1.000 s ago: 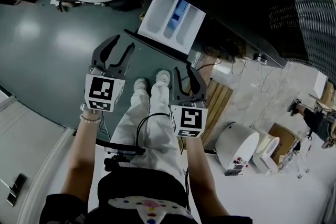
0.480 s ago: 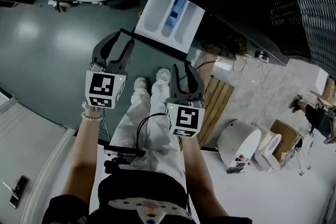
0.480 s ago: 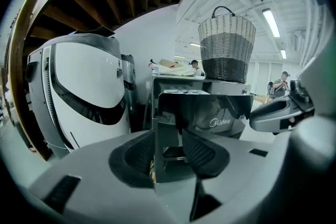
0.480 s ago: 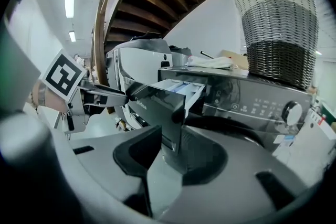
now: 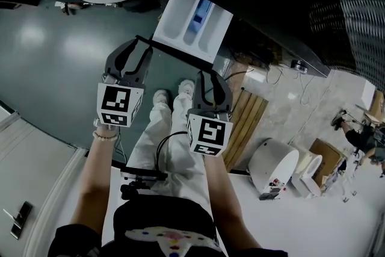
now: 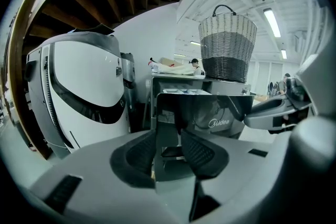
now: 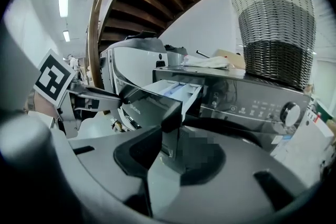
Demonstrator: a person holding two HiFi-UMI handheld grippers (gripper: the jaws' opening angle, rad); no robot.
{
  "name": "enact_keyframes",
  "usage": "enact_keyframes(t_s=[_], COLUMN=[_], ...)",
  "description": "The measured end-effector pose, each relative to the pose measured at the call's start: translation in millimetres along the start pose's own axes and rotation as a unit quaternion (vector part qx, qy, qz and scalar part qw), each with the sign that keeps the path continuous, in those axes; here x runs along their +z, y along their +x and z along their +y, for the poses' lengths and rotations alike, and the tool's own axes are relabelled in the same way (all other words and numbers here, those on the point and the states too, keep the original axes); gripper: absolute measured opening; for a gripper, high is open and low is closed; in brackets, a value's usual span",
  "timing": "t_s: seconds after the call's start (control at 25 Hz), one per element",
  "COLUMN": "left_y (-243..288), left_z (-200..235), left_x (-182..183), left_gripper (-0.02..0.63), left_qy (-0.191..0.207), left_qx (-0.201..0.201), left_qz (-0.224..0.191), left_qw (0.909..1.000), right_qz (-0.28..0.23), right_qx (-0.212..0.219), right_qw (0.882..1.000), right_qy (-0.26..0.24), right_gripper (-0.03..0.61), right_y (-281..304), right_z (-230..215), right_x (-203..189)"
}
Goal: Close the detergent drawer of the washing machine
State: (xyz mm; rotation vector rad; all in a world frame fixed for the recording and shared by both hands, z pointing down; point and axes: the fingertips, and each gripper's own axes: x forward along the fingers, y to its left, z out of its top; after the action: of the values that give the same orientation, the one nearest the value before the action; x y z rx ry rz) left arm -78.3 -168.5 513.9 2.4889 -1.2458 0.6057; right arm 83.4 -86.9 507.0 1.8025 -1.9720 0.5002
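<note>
At the drawer (image 5: 192, 24) front, left hand-held gripper (image 5: 139, 51) and right hand-held gripper (image 5: 209, 78), fairly wide, have just been closing around it; I'd push evenly.

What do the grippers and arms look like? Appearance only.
Left gripper and right gripper: dark grey curved jaws, black ribbed pads, a white cube with black square markers behind. Black cable by the right one. Bare forearms, bracelet on the left wrist. Jaws just closed further, drawer front ends between them.
</note>
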Motion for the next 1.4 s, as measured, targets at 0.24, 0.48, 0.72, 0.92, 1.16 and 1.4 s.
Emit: enact_keyframes(t_s=[0.24, 0.48, 0.72, 0.92, 1.16, 1.4], left_y=[3, 9, 13, 20, 41, 57], left_z=[0, 1, 2, 5, 11, 15], left_x=[8, 11, 14, 19, 28, 38], left_gripper=[0.146, 0.146, 0.147, 0.147, 0.144, 0.143], left_qy=[0.009, 0.010, 0.011, 0.009, 0.002, 0.006], left_qx=[0.005, 0.014, 0.022, 0.029, 0.040, 0.045], left_qz=[-0.003, -0.002, -0.002, -0.006, -0.006, -0.011], left_qw=[0.9999, 0.9999, 0.9997, 0.9995, 0.9992, 0.9989], right_qz=[0.002, 0.005, 0.013, 0.016, 0.021, 0.011], right_qx=[0.000, -0.005, -0.014, -0.018, -0.033, -0.023], right_qw=[1.000, 1.000, 1.000, 1.000, 0.999, 1.000], right_qy=[-0.012, -0.013, -0.007, -0.001, 0.015, 0.002], right_gripper=[0.107, 0.113, 0.123, 0.124, 0.107, 0.081], right_y=[4, 9, 13, 19, 35, 49], right_z=[-2, -5, -9, -17, -40, -44], right_x=[2, 7, 8, 8, 13, 25])
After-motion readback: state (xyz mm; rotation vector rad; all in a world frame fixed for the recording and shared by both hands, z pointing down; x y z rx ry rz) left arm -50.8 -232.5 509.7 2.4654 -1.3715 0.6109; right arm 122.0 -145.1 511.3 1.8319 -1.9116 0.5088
